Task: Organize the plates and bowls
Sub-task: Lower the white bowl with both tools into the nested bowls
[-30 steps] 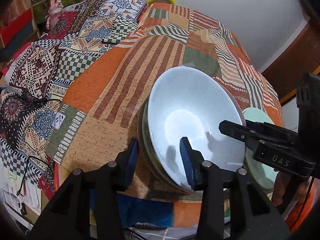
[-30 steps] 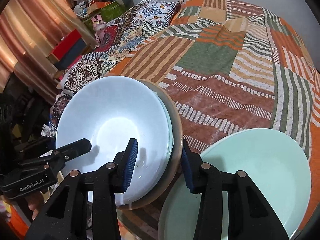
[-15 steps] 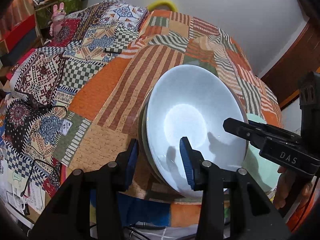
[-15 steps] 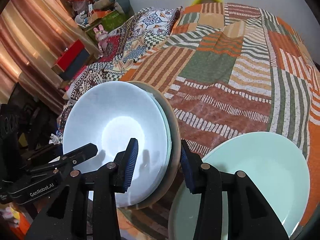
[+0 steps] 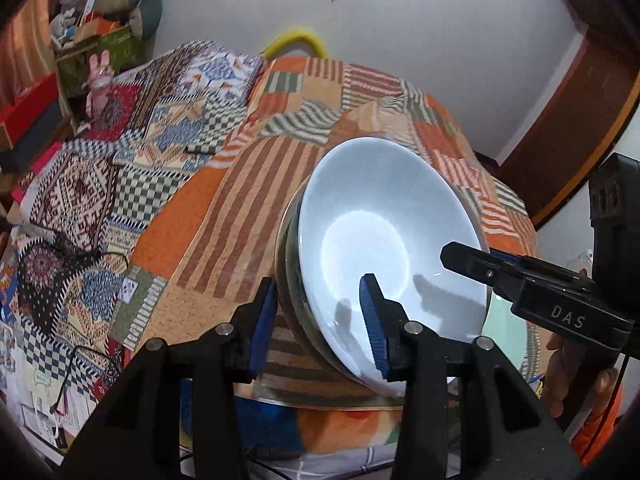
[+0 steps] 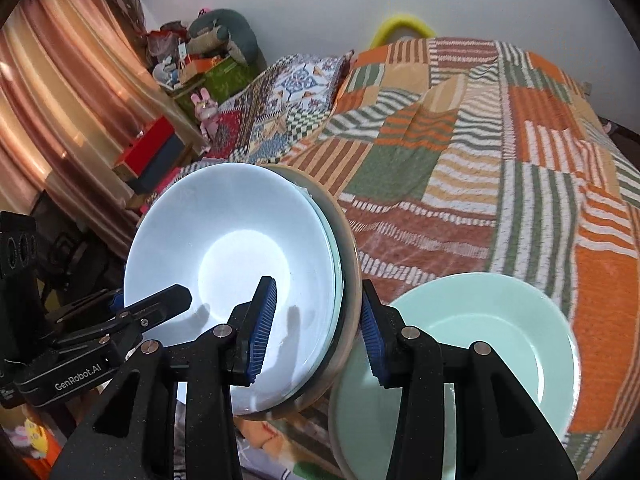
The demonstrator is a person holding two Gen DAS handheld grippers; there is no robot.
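- A stack of dishes, white bowl nested on top, is being gripped by both tools: left tool, right tool.
- It is being held tilted above the bed.
- A green plate is lying beside it.

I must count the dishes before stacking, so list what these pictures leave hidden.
- Stack of dishes, both views: the white top bowl covers the ones beneath; only rims show, so the count is unclear.
- Mint plate: near edge cut off by the right gripper; in the left view, mostly behind the stack.
- Stack's underside and whether it clears the bedspread: hidden.
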